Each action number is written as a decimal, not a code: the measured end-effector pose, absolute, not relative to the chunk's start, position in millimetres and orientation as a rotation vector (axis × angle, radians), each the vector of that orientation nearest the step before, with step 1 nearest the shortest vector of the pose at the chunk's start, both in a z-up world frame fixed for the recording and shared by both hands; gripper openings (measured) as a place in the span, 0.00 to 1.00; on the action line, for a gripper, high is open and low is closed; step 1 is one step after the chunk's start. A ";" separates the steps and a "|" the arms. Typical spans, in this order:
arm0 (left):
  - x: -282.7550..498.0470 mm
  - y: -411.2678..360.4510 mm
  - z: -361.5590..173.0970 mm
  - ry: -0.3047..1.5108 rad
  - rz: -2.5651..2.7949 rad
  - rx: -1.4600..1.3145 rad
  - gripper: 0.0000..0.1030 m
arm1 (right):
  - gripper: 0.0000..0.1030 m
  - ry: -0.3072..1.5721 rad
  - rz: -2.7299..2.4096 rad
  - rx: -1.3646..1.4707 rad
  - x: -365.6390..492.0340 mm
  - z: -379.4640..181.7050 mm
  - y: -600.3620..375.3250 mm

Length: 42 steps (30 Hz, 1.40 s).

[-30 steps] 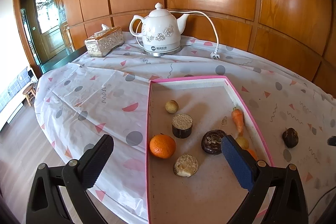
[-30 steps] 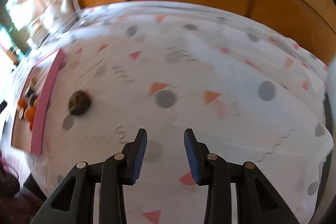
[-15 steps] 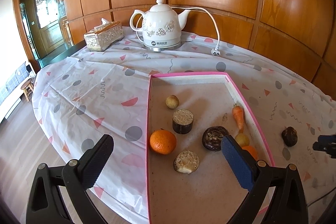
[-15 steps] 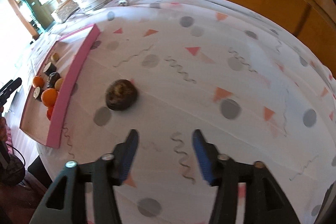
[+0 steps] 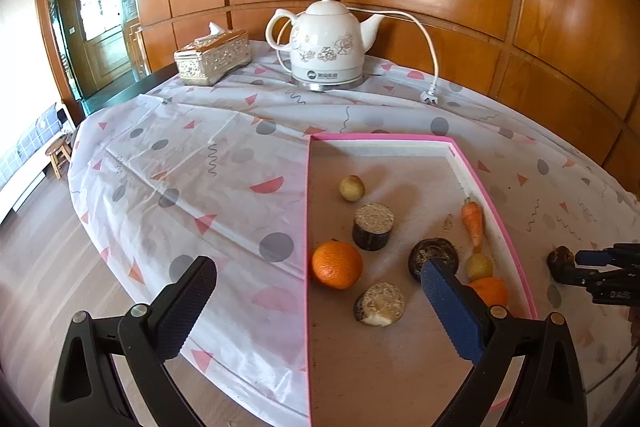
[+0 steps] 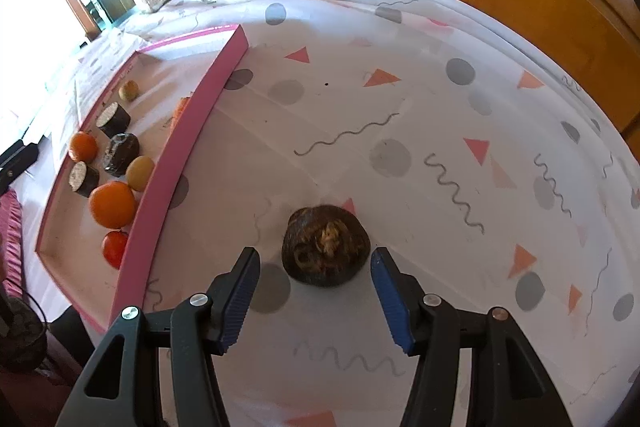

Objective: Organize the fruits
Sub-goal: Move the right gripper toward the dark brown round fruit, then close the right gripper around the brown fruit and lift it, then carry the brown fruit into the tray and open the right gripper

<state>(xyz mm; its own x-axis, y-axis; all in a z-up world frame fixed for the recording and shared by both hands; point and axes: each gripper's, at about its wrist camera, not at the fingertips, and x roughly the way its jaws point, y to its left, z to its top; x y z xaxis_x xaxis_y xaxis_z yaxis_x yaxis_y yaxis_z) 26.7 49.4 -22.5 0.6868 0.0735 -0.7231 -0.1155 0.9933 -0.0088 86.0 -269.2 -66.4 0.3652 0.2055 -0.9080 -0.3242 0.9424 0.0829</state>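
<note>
We see the right gripper point(image 6: 314, 291) poised over the patterned tablecloth point(image 6: 400, 99), its blue-padded jaws parted and bracketing a dark brown, rough-skinned fruit point(image 6: 325, 245) without touching it; the fruit lies on the cloth, outside and to the right of the pink-rimmed tray point(image 6: 188, 131). From the left wrist view we find the left gripper point(image 5: 316, 301) spread wide and empty above the tray's near left edge. Within the tray point(image 5: 400, 138) we note two oranges point(image 5: 337, 264), a small carrot point(image 5: 473, 221) against the right rim, two cut cylindrical pieces with pale tops point(image 5: 373, 225), a dark round fruit point(image 5: 434, 255), and small yellowish fruits point(image 5: 352, 187). Behind stand a white kettle point(image 5: 326, 45) and a tissue box point(image 5: 213, 57).
</note>
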 end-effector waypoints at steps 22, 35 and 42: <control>21.3 73.6 -21.9 0.816 0.171 -0.102 1.00 | 0.46 1.137 0.226 -0.250 96.8 -78.8 -245.4; 15.8 76.8 -17.8 0.803 0.165 -0.123 1.00 | 0.45 1.081 0.239 -0.137 83.8 -62.0 -240.3; 12.1 82.7 -13.9 0.785 0.176 -0.142 1.00 | 0.44 1.018 0.292 -0.126 65.4 -34.9 -223.2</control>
